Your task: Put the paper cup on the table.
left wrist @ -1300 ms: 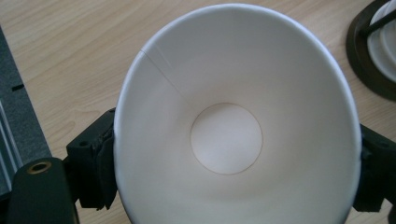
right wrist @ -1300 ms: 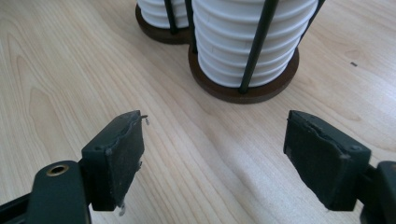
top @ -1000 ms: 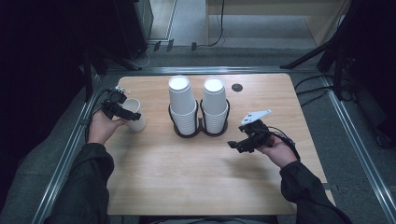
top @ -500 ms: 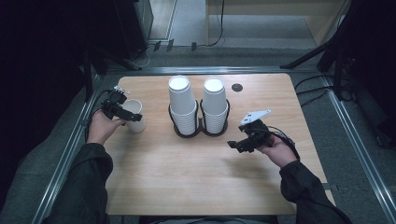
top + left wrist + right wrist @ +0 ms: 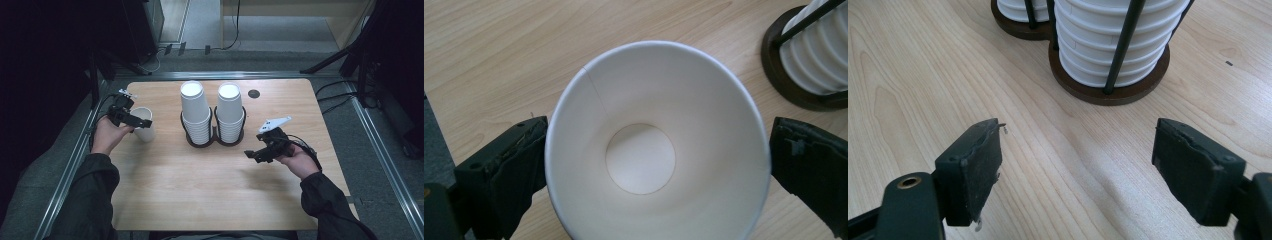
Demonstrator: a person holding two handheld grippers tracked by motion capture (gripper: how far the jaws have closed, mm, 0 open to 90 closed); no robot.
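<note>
Single paper cup [image 5: 143,125] set upright on the table's left side, straddled by the left gripper [image 5: 133,120]; right gripper [image 5: 259,153] idle and empty.

Left jaws just widened, now standing at either side of the cup rim with a sliver of gap visible in the left gripper view, so cup [image 5: 658,145] judged released rather than gripped and resting on its own base. Cup: thin white paper, tapered cone, rolled rim, side seam, flat round bottom, nothing inside. Right gripper [image 5: 1078,170] jaws well apart over bare wood, aimed at the holder [image 5: 1113,90], probably waiting to draw the next cup. Holder: dark round twin base with thin black rods keeping two ribbed stacks [image 5: 196,114] of nested, inverted cups upright. Table [image 5: 200,190]: pale wood-grain laminate, smooth, rounded corners.
</note>
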